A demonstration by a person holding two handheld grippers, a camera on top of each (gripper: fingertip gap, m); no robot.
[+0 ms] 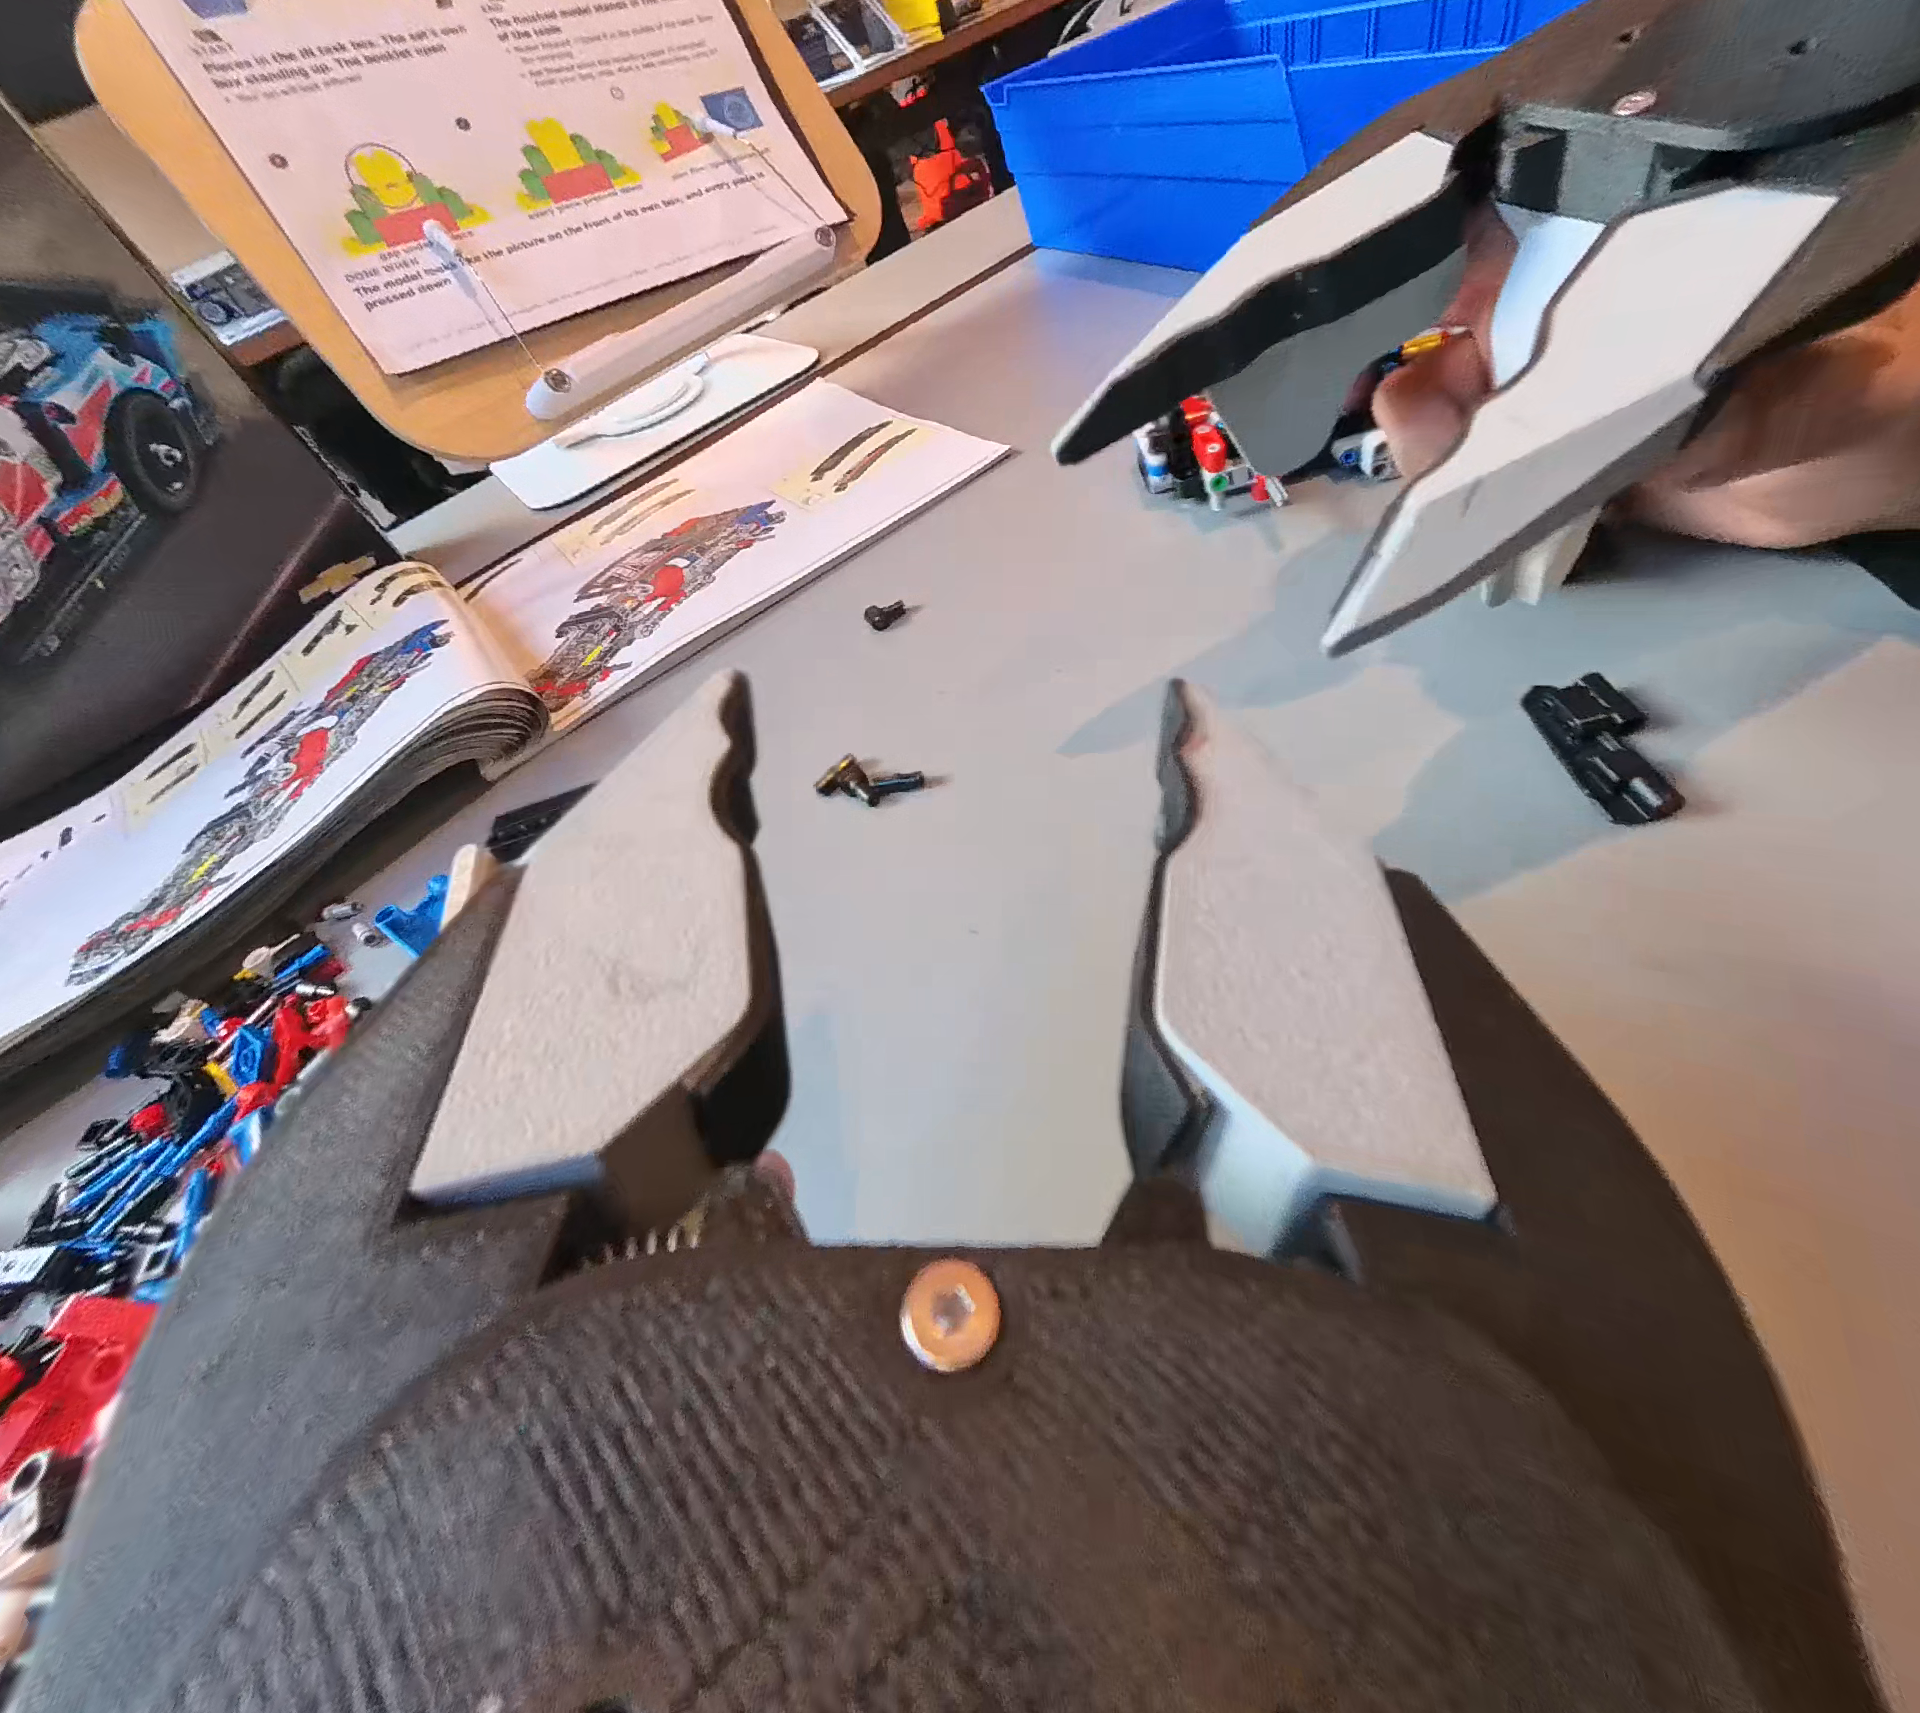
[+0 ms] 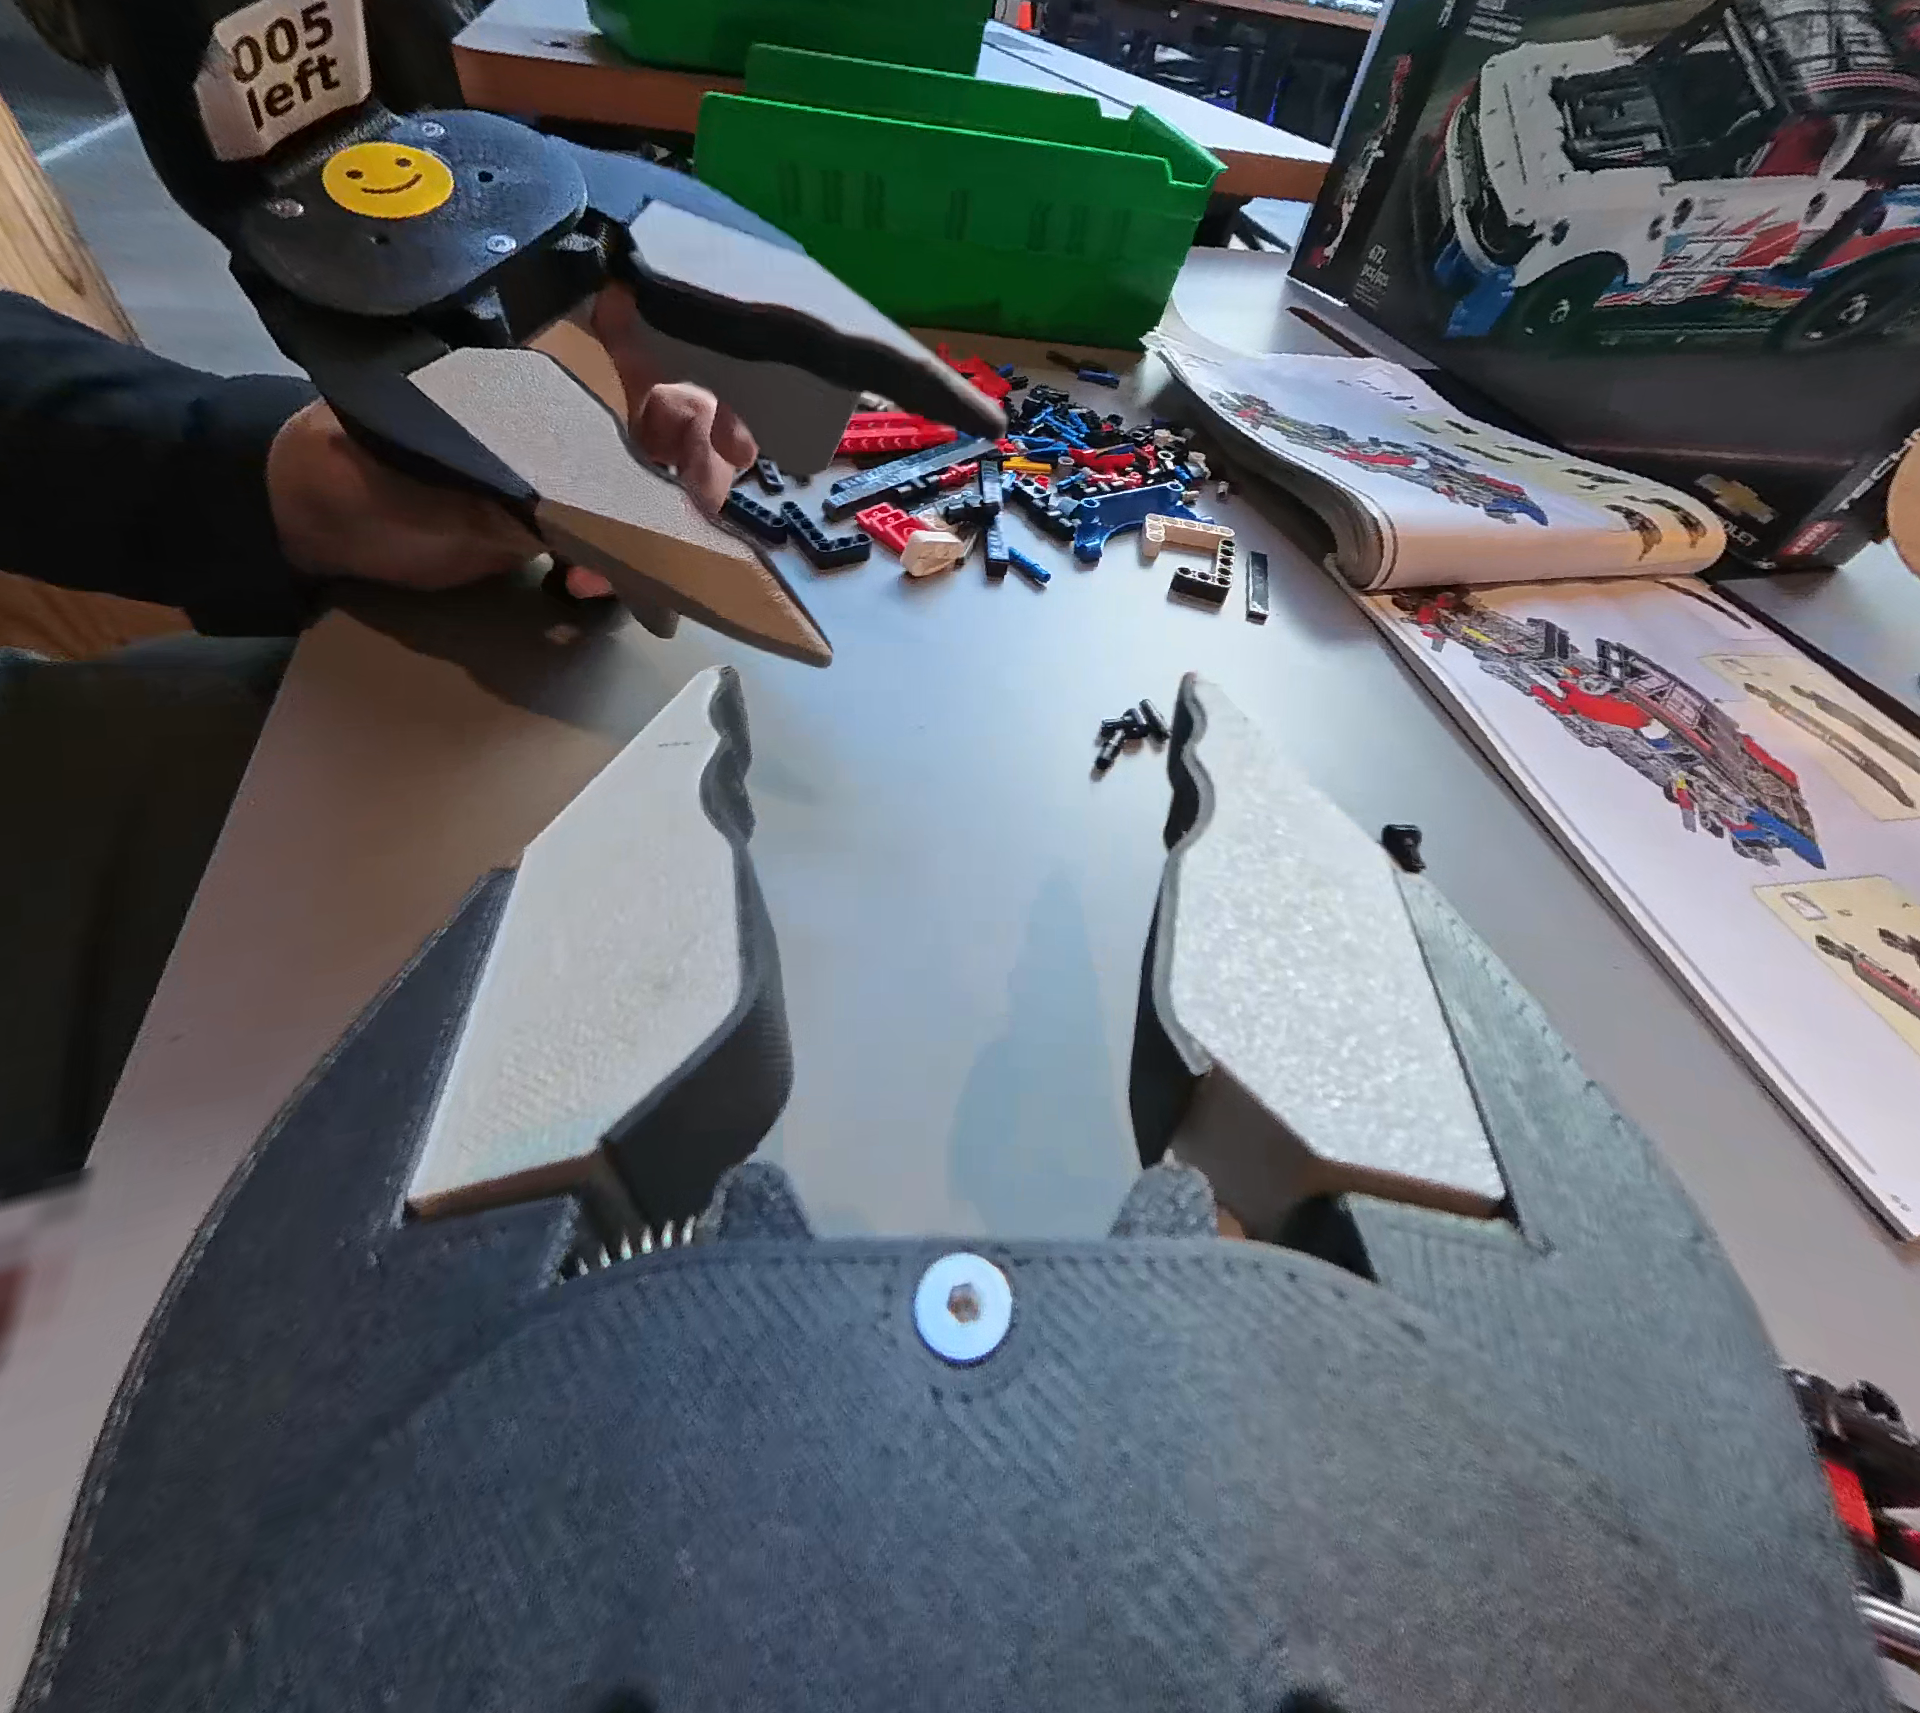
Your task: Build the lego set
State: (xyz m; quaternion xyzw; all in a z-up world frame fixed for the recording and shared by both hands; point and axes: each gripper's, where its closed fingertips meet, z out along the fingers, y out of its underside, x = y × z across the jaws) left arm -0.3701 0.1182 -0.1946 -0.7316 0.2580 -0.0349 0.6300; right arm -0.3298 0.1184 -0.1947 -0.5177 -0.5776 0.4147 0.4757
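My left gripper [image 1: 958, 692] is open and empty above the grey table [image 1: 987, 988]. A small cluster of black pins [image 1: 868, 778] lies on the table just beyond and between its fingertips, untouched. A single black pin [image 1: 883, 616] lies farther off. My right gripper [image 2: 954, 684] is also open and empty; the same pins [image 2: 1127, 728] lie by its right fingertip. Each gripper shows in the other's view, jaws apart: the right one [image 1: 1195, 546], the left one [image 2: 912, 536]. A small partly built assembly [image 1: 1210, 448] sits behind the right gripper. A black ribbed piece [image 1: 1600, 744] lies to the right.
A pile of loose red, blue and black parts [image 2: 997, 479] lies next to the open instruction booklet [image 2: 1558, 728]. The set's box [image 2: 1662, 105] stands behind it. Green bins [image 2: 935, 209], a blue bin [image 1: 1247, 105] and a sheet on a stand [image 1: 436, 84] stand at the table's far edges. It is some 11 cm from my right tips to the black ribbed piece [image 1: 1600, 744].
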